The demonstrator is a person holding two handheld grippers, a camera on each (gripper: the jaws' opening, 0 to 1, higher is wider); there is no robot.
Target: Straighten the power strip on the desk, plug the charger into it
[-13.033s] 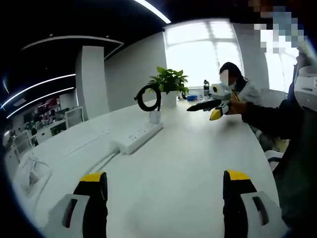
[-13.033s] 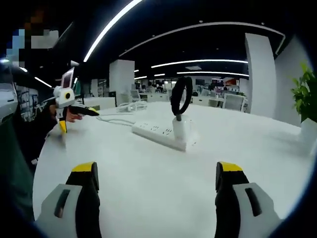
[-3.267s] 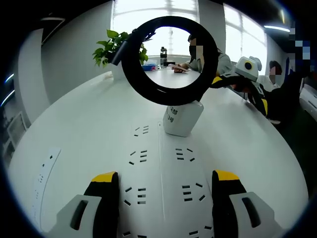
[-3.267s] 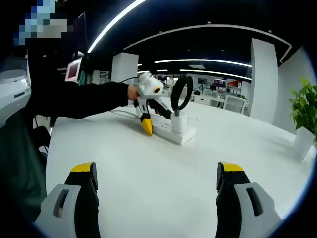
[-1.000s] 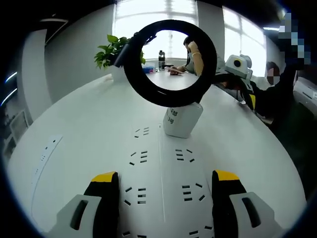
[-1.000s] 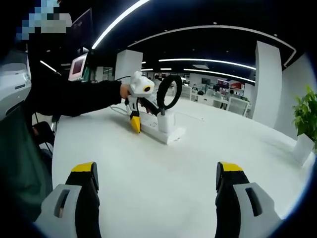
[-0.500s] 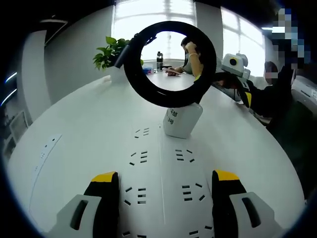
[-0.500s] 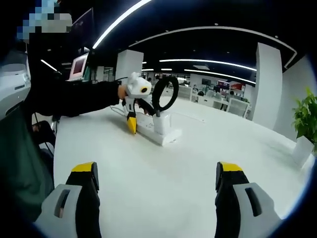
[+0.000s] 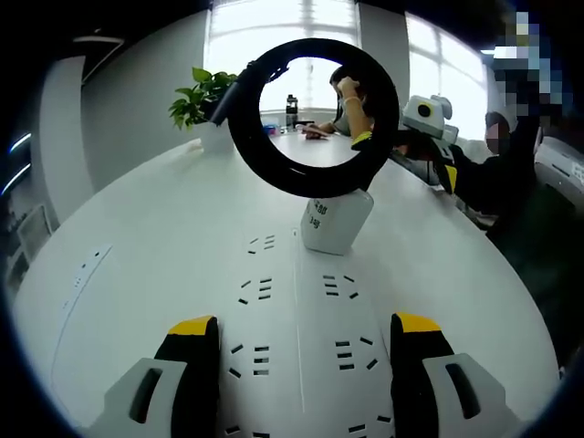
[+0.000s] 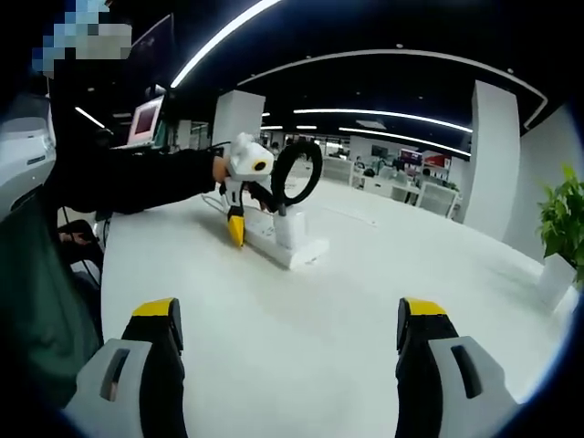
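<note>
Left gripper (image 9: 299, 339): jaws spread wide, one on each side of the power strip (image 9: 297, 310), which runs up the middle of the left gripper view between them. Whether the jaws touch the strip's sides, cannot tell. Nothing clamped.

Right gripper (image 10: 285, 365): jaws apart at the bottom of the right gripper view, holding nothing, above bare white desk (image 10: 365, 301).

Pose, right gripper view: a dark sleeve (image 10: 137, 178) reaches in from the left edge, roughly level, ending in the left gripper (image 10: 239, 196), which is white with yellow jaw tips pointing down at the near end of the power strip (image 10: 283, 248), centre-left of frame.

Charger (image 9: 335, 219): white block standing upright on the strip, just above frame centre in the left gripper view. Its black cable loop (image 9: 313, 114) stands up as a ring over it, in the upper middle of the frame.

Left gripper view adds: socket slots on the strip's top face; the right gripper (image 9: 427, 128) at upper right on a dark sleeve; a seated person (image 9: 351, 96) seen through the loop; a potted plant (image 9: 203, 96) at upper left, against bright windows.

Right gripper view adds: the strip seen whole from the side, the charger (image 10: 289, 226) on it with the loop (image 10: 294, 175) above; ceiling light strips; a potted plant (image 10: 558, 219) at the right edge.
</note>
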